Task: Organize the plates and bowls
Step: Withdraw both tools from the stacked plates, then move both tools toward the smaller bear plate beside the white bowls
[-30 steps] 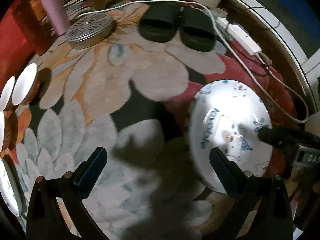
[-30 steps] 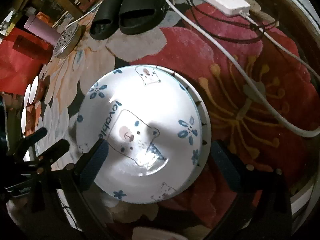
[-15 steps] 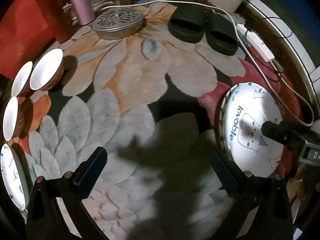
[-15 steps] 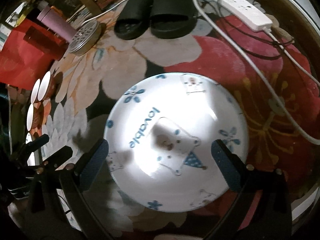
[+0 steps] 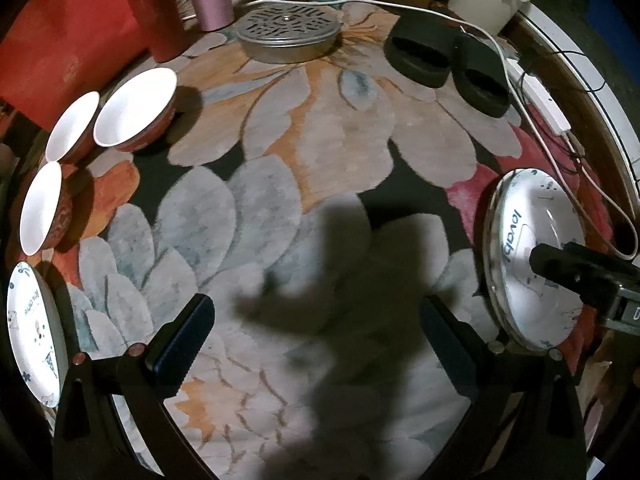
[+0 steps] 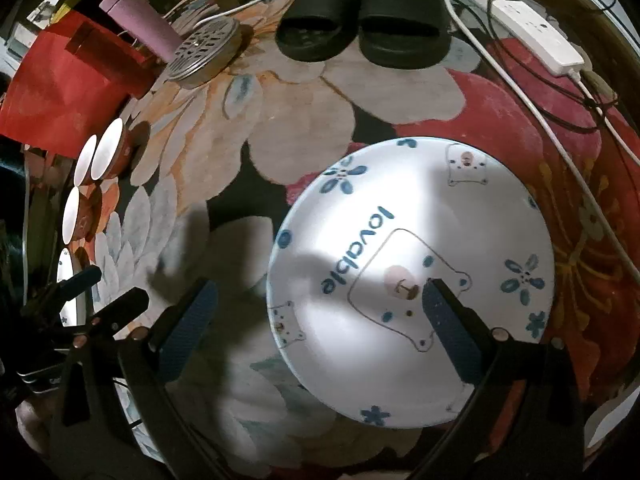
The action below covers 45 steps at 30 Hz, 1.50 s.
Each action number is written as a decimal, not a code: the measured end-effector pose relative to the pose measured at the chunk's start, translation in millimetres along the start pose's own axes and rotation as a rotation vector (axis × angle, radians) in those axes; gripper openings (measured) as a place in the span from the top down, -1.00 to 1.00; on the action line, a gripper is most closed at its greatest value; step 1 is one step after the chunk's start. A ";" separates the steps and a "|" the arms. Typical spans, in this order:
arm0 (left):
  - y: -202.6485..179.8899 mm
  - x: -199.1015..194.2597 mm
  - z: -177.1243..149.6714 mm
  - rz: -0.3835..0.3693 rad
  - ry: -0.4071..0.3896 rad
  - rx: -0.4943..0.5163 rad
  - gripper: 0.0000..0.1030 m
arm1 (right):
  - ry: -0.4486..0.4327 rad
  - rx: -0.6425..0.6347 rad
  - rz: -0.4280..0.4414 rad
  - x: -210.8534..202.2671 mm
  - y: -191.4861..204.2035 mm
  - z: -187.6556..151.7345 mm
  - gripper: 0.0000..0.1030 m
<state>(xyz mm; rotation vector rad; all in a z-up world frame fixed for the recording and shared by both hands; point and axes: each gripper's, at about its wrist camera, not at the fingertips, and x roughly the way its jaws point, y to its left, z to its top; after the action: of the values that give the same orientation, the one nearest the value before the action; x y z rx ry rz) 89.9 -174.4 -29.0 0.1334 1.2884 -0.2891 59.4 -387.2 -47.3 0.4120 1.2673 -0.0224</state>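
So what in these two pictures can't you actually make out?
- Second plate, left wrist view: cut off by the left edge, so its pattern is mostly lost.
- Bear plate, right wrist view: the right gripper covers part of the drawing; whether another plate lies beneath is unclear.
- Three bowls: their outside decoration is too dark to read.
- Rug, left wrist view: the shadow hides its pattern.

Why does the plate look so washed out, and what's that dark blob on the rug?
Right wrist view: a strong light overexposes the middle of the plate, fading its bear print, while the room's edges fall dark. Left wrist view: the blob is a shadow on the rug, apparently cast by the grippers; the bowls at the rim look stretched by the fisheye lens.
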 end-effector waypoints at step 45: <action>123.8 -9.3 -36.5 0.090 -0.002 -0.187 -0.99 | 0.048 -0.195 0.069 41.6 125.0 -7.2 -1.00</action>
<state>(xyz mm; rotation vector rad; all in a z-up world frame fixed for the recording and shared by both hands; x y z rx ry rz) 89.1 -45.3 -37.9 0.0316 1.2967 -0.0910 95.7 -260.5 -51.6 0.2887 1.2886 0.1698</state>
